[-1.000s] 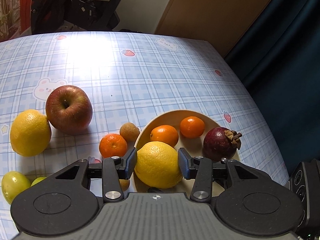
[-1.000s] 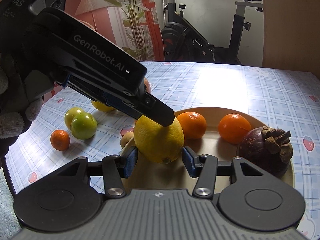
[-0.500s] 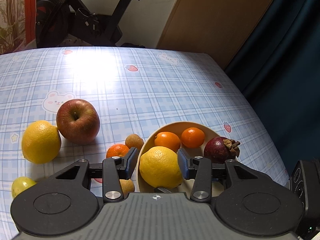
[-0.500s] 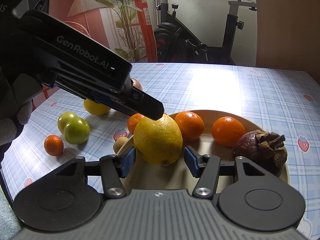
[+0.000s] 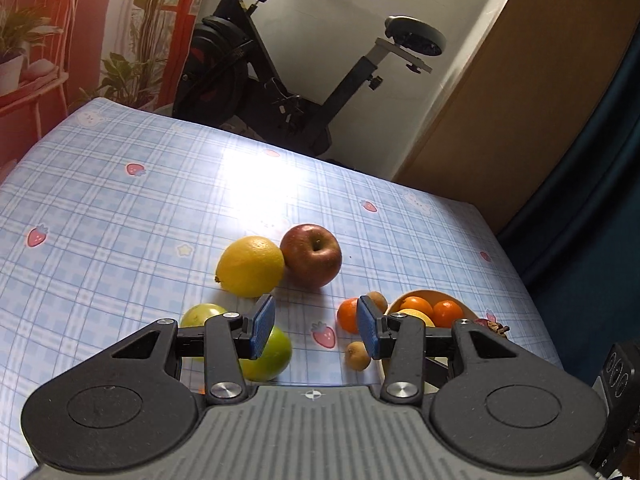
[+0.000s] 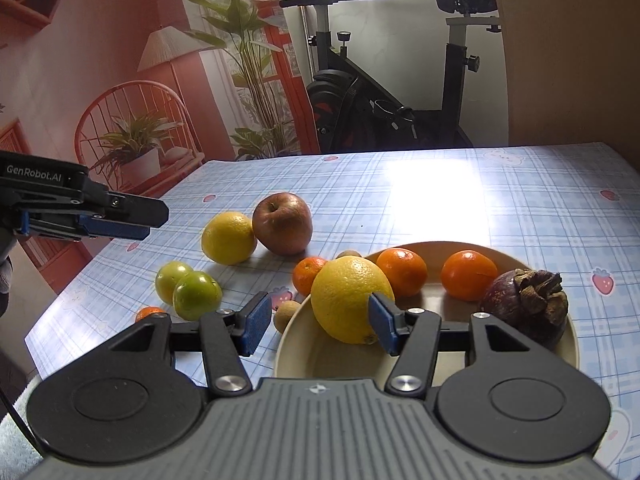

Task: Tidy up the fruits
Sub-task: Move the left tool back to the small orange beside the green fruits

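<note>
A tan bowl holds a lemon, two mandarins and a dark mangosteen. My right gripper hovers open just in front of that lemon, and its right pad overlaps the fruit in the picture without pressing it. My left gripper is open and empty over the table, left of the bowl. Ahead of it lie a second lemon and a red apple. In the right wrist view the left gripper juts in from the left.
Loose on the checked tablecloth: two green fruits, a mandarin, a small mandarin and small brown fruits. An exercise bike and potted plants stand past the far table edge. A wooden panel rises at the right.
The left gripper pulled away from the lemon in the bowl and swung left, now facing the loose fruit. The right gripper's jaws widened and it rose slightly; the lemon stays in the bowl.
</note>
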